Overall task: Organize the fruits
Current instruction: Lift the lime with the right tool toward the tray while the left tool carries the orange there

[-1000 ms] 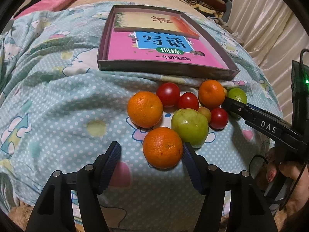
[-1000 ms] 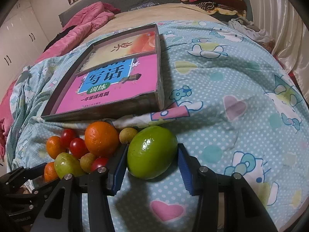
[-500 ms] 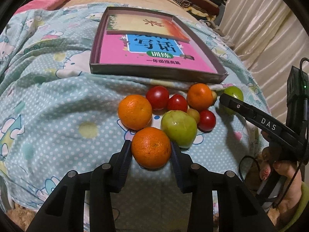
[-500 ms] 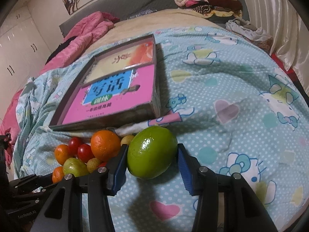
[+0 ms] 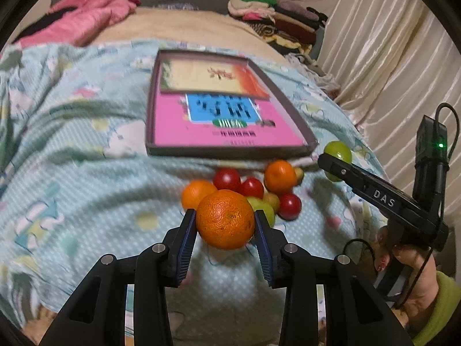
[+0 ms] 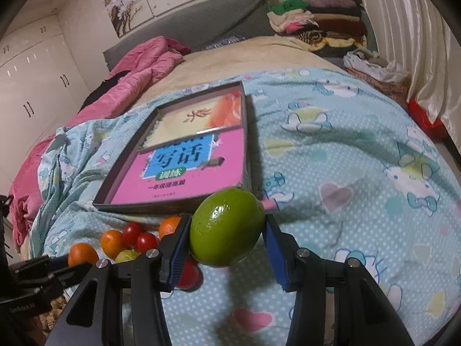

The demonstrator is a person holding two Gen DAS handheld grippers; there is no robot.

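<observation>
The left tool (image 5: 225, 225) is closed on an orange (image 5: 225, 219), one blue pad on each side of its middle, and the fruit hangs clear of the bedspread (image 5: 86, 196). The left jaws have just been closing, and the orange sits between them. The right tool (image 6: 227, 235) is clamped on a green lime (image 6: 227, 227) in the same way, also off the bed; in the left wrist view its fingers reach in from the right with the lime at their tip.

Outward from both tools, the open shallow box (image 5: 309, 144) lies straight ahead and further up the bed, its near wall facing the tools. Its long axis runs away from the left tool, and in the right wrist view it slants away to the left. Two books fill its floor. The lime looks closest to the box's near right corner, so the right hand seems the nearer of the two; the left hand probably has the longer carry, over the pile.

The orange is nearly round, with no axis to mind. The lime is slightly oval, its long axis running crosswise between the pads, a small nub at its right end.

Between the tools and the box, the remaining fruit (image 5: 253, 187) huddles on the bedspread just in front of the box wall: oranges, red tomatoes and some green and yellowish fruits, touching one another.
</observation>
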